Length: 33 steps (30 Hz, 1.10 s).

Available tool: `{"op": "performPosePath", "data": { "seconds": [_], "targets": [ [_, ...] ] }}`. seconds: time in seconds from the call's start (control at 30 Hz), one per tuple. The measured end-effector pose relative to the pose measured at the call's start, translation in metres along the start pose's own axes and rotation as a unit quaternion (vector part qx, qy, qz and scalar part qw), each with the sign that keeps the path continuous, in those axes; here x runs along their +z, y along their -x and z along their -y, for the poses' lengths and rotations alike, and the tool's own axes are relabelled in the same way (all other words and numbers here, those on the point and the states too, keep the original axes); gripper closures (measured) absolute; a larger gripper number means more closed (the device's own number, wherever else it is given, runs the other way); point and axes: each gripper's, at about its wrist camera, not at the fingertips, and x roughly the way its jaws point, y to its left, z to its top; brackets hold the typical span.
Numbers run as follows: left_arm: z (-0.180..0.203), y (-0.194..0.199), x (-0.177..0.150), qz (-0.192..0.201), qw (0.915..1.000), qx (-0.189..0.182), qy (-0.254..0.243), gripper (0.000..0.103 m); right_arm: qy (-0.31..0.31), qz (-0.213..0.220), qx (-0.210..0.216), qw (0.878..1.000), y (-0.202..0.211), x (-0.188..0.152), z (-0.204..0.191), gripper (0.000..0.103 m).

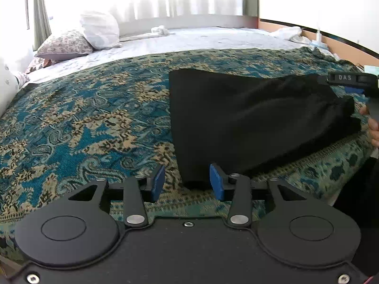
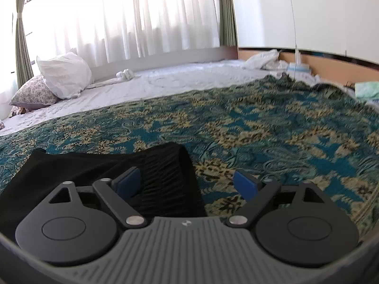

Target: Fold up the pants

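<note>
Black pants (image 1: 255, 118) lie folded in a flat bundle on a teal and beige patterned bedspread (image 1: 83, 118). My left gripper (image 1: 187, 182) is open, its blue pads either side of the bundle's near left corner, holding nothing. The right gripper shows at the far right edge of the left wrist view (image 1: 350, 84), over the bundle's right end. In the right wrist view the pants (image 2: 161, 177) lie under the left half of my open right gripper (image 2: 187, 184); the ribbed waistband end sits between the jaws, and nothing is gripped.
The bedspread (image 2: 272, 130) covers the near half of a bed with a white sheet (image 1: 189, 40) behind. Pillows (image 1: 94, 30) are stacked at the back left. Crumpled white cloth (image 2: 265, 61) and small items lie along the wooden headboard (image 1: 343, 47) at the right. Curtains hang behind.
</note>
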Motion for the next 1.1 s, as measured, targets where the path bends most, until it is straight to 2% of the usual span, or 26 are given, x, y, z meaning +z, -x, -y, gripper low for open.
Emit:
{"op": "performPosePath", "data": {
  "seconds": [0.1, 0.2, 0.3, 0.4, 0.43, 0.5, 0.77, 0.93, 1.1],
  "targets": [
    [0.002, 0.002, -0.003, -0.026, 0.9993, -0.028, -0.003, 0.058, 0.018, 0.007, -0.003, 1.0, 0.009, 0.002, -0.002, 0.005],
    [-0.006, 0.009, 0.006, -0.021, 0.9979, -0.06, 0.01, 0.056, 0.046, 0.014, -0.01, 0.999, 0.012, 0.006, -0.006, 0.001],
    [-0.026, 0.011, 0.03, 0.002, 0.995, -0.088, 0.047, 0.041, 0.06, 0.007, -0.008, 0.998, 0.003, 0.011, -0.003, 0.0],
    [-0.051, 0.001, 0.058, 0.027, 0.988, -0.12, 0.093, 0.024, 0.057, -0.024, 0.014, 0.998, -0.016, 0.014, 0.004, 0.0],
    [-0.058, -0.007, 0.067, 0.033, 0.9862, -0.126, 0.102, 0.022, 0.055, -0.037, 0.019, 0.998, -0.025, 0.016, 0.007, 0.0],
    [-0.068, -0.029, 0.086, 0.03, 0.9843, -0.131, 0.115, 0.022, 0.053, -0.054, 0.03, 0.997, -0.038, 0.017, 0.012, 0.0],
    [-0.067, -0.125, 0.13, -0.027, 0.9818, -0.133, 0.133, 0.022, 0.03, -0.12, 0.14, 0.982, -0.081, 0.03, 0.028, 0.0],
    [-0.07, -0.172, 0.134, -0.063, 0.9792, -0.117, 0.153, 0.024, -0.011, -0.153, 0.19, 0.97, -0.109, 0.029, 0.04, 0.002],
    [-0.074, -0.194, 0.136, -0.062, 0.9761, -0.134, 0.159, 0.027, -0.003, -0.15, 0.231, 0.961, -0.12, 0.028, 0.04, 0.007]
  ]
}}
